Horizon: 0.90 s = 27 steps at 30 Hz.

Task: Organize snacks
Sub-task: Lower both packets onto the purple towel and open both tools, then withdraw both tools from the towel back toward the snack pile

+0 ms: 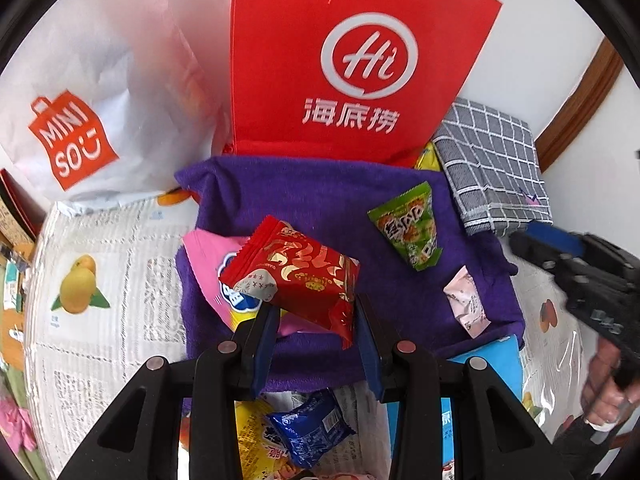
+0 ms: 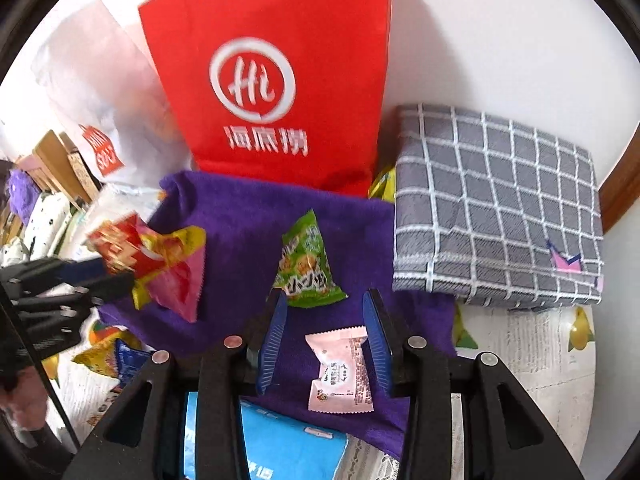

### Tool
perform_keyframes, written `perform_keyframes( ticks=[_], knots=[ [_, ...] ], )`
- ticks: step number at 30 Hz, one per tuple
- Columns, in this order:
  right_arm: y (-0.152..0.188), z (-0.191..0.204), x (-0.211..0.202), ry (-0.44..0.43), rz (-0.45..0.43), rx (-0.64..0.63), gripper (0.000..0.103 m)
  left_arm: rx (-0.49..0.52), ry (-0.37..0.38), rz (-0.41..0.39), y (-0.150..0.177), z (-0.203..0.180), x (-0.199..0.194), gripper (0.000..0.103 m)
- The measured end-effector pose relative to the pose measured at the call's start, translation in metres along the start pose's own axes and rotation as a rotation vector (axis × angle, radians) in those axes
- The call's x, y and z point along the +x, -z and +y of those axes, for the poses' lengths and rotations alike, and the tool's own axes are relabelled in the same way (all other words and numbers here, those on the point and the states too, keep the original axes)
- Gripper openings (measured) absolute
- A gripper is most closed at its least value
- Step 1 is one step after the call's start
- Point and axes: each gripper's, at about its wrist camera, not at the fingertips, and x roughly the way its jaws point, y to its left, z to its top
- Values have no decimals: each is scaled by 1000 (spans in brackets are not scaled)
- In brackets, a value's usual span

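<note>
A red snack packet hangs tilted over a purple cloth, with my left gripper shut on its lower corner. Under it sits a pink packet; from the right wrist view it looks bunched with the red packet at the left gripper, but I cannot tell whether it is held too. A pale pink packet lies flat on the purple cloth. My right gripper stands open over it, pads on either side and not pressing. A green packet lies just beyond.
A red bag and a white bag stand behind the cloth. A folded grey checked cloth lies at the right. A blue box, a blue packet and a yellow packet lie nearer on the newspaper-covered table.
</note>
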Motion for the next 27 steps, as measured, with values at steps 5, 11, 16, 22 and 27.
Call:
perform_keyframes(
  ticks=[5,11,16,22,27],
  knots=[
    [-2,4,-15,-11,-45,-6,43,-9,-18,38,2,0,11,36],
    [-1,5,-16,-15,-44,-9,43,-9,-23,51,3,-2,17,37],
    [0,4,-19,-23,-57,5,43,-12,15,19,-1,-3,11,43],
    [0,8,-24,-15,-74,-6,43,0,14,-13,-2,-6,0,54],
    [1,17,-37,-26,-107,-28,43,22,2,-38,1,-9,-14,54]
  ],
)
